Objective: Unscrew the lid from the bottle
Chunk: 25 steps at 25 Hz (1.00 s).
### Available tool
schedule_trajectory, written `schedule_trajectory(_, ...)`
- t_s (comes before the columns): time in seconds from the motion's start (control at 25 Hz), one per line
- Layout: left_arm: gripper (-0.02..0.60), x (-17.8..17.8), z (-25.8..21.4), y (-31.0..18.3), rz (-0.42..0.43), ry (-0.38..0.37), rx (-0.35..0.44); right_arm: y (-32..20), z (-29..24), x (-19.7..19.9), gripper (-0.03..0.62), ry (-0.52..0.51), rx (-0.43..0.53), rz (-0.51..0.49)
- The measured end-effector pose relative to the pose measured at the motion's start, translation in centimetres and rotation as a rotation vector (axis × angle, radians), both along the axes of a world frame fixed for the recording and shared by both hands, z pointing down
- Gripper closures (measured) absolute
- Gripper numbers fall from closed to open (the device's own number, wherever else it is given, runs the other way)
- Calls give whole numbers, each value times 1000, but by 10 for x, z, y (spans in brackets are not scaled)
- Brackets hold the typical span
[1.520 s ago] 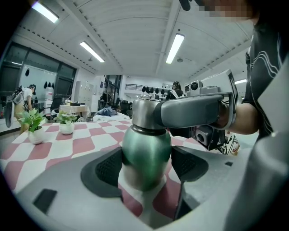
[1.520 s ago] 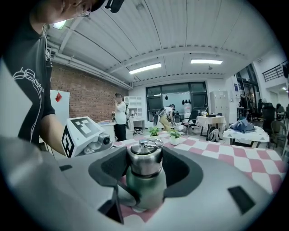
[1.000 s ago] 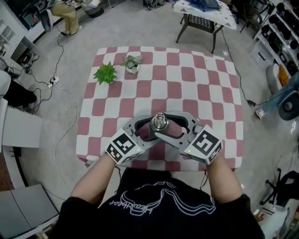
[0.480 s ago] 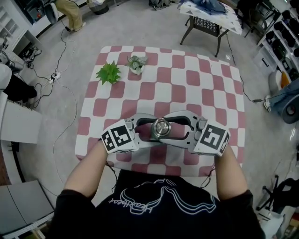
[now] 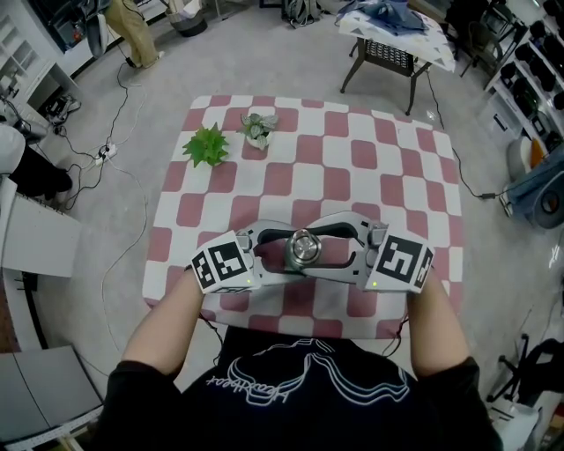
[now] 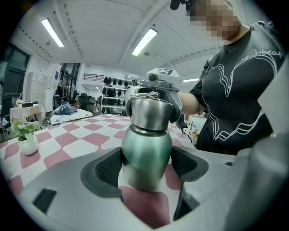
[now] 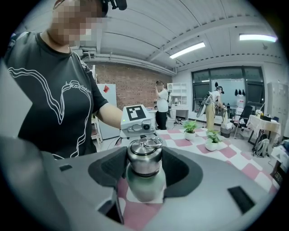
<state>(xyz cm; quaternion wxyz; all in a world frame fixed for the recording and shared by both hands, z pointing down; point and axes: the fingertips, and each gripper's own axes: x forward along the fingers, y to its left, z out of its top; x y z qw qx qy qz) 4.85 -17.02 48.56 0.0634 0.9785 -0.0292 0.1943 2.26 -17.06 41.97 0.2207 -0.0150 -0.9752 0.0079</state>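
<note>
A green metal bottle (image 5: 304, 249) with a steel lid (image 7: 144, 156) stands near the front edge of the checkered table (image 5: 352, 158). My left gripper (image 6: 146, 167) comes in from the left, its dark pads (image 6: 107, 169) pressed on the green body (image 6: 146, 153). Facing it from the right, my right gripper (image 7: 144, 169) has its pads (image 7: 178, 168) closed on the lid, above the left jaws. In the head view both sets of jaws wrap round the bottle, with the marker cubes at either side.
Two small potted plants (image 5: 205, 145) (image 5: 256, 128) stand at the table's far left. Beyond it are another small table (image 5: 397, 35), cables on the floor (image 5: 106, 150), shelving (image 5: 529, 62) and a standing person (image 5: 132, 26).
Both grippers have rolled about the bottle, and their marker cubes now sit more level and further apart. The bottle stays where it was.
</note>
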Motion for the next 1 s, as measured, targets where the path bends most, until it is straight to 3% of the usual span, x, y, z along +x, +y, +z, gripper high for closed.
schedule_trajectory(0.2,236,0,0,0,-53,23,2,0,-1,2,348,13,12,35)
schedule_trajectory(0.44,236,0,1,0,-181,34,6,-3,-11,7,325,-50,30,184)
schedule_trajectory(1.0,236,2,-2,2,-552,21,11,1,-10,7,306,-163,64,540)
